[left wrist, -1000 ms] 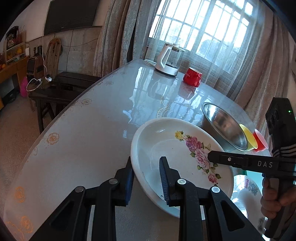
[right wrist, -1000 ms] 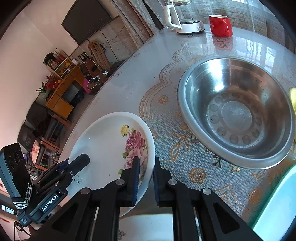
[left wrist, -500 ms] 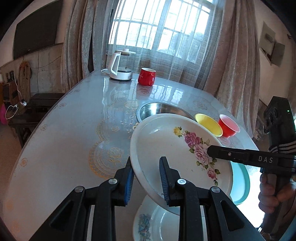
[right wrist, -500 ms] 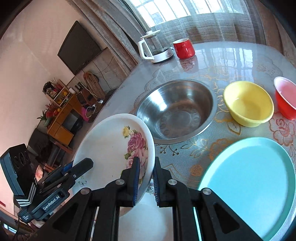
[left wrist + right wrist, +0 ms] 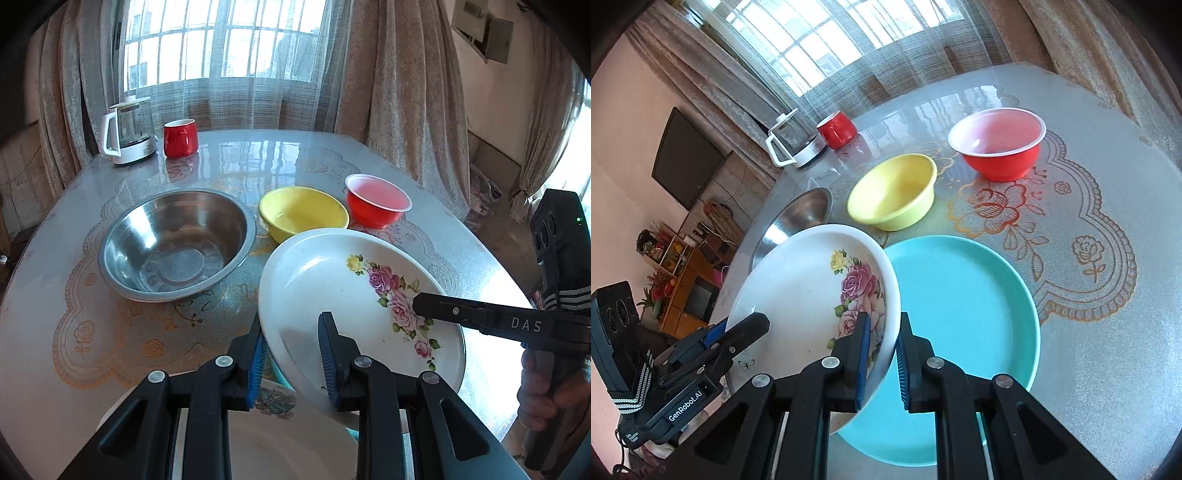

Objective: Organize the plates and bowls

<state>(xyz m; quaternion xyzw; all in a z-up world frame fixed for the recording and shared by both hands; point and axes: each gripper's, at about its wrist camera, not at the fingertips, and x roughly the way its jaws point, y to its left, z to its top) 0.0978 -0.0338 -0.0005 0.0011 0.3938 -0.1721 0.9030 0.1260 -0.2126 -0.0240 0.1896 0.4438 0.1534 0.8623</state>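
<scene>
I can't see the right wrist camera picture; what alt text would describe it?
Two handheld grippers, the right gripper and the left gripper, clamp opposite rims of a tilted white floral dish above a turquoise plate. Behind stand a yellow bowl, a red bowl and a steel bowl.

Both views are fisheye, each riding just behind its own gripper and looking forward and down along the two fingers, which fill the lower frame. The left wrist view faces the window [image 5: 221,40] squarely, with the steel bowl [image 5: 177,243] at centre left. The right wrist view is rolled, so the window [image 5: 849,40] tilts across the top. Both sit close above the table [image 5: 55,314] and share the flowered plate [image 5: 354,306] [image 5: 812,295], the yellow bowl [image 5: 303,212] [image 5: 892,192], the red bowl [image 5: 376,199] [image 5: 997,144] and the kettle [image 5: 127,129] [image 5: 792,138]. Each view catches the other gripper at its edge.
</scene>
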